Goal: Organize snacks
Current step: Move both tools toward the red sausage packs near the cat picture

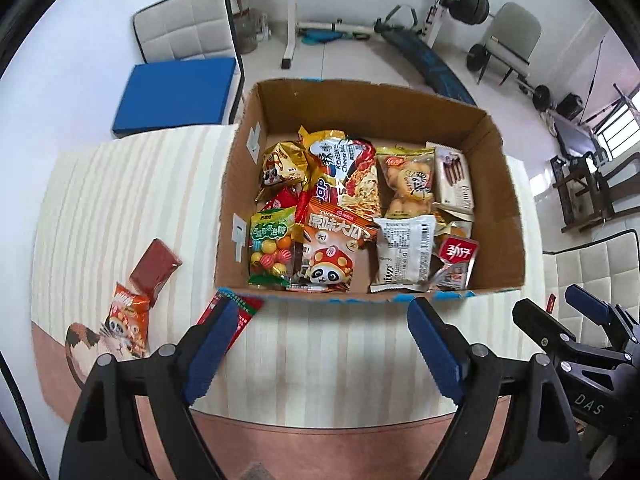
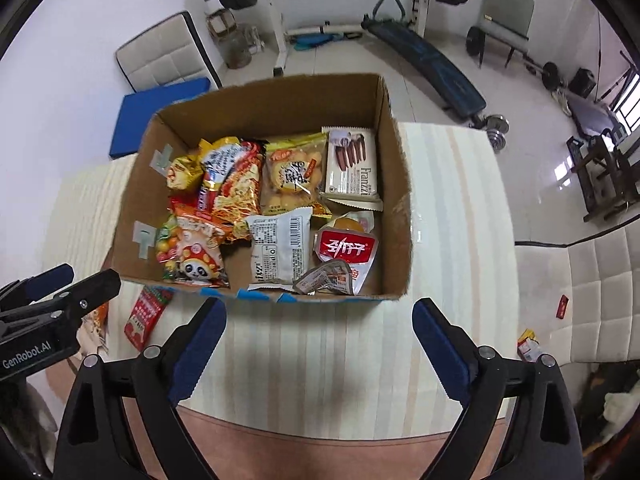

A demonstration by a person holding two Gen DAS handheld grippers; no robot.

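An open cardboard box [image 1: 514, 216] [image 2: 132, 208] stands on the striped tablecloth, filled with several snack packets, among them a panda bag [image 1: 332, 264] and a red sachet [image 2: 347, 250]. Both grippers hang above the cloth just in front of the box. My left gripper [image 1: 322, 306] is open with nothing between its blue pads. My right gripper [image 2: 320, 305] is open and empty too. Left of the box lie a brown-red packet [image 1: 155, 270], an orange bag [image 1: 130, 320] and a red-green packet [image 1: 240, 312] [image 2: 146, 316], partly hidden by my left finger.
A white chair with a blue cushion [image 1: 176, 96] stands behind the table. Another white chair [image 2: 592, 300] at the right carries a small red packet [image 2: 563, 306]. One more packet [image 2: 528, 344] lies below it. A weight bench [image 2: 428, 64] and barbells fill the back.
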